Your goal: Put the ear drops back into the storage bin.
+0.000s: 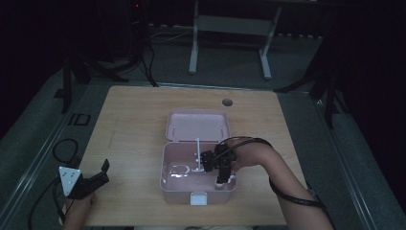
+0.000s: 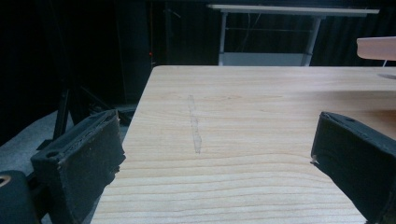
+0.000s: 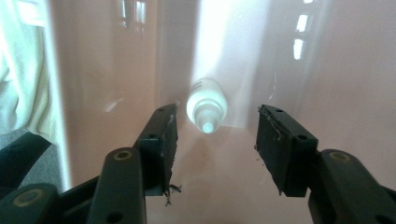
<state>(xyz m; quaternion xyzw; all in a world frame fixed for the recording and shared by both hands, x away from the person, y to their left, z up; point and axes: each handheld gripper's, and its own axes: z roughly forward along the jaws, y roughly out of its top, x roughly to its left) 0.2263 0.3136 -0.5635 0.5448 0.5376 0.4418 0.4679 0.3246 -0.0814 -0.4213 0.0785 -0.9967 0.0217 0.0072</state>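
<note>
A pink plastic box stands open at the table's middle front, its lid tipped back behind it. My right gripper reaches down into the box at its right side. In the right gripper view its jaws stand open around empty air, and a small white bottle lies on the pink floor just beyond the fingertips, nozzle toward the camera. My left gripper rests open near the table's front left corner. In its own view the jaws are wide apart over bare wood.
A white upright post and a clear item sit inside the box. The box has a white latch at the front. A round hole marks the table's back. Cables lie on the floor left; a desk frame stands behind.
</note>
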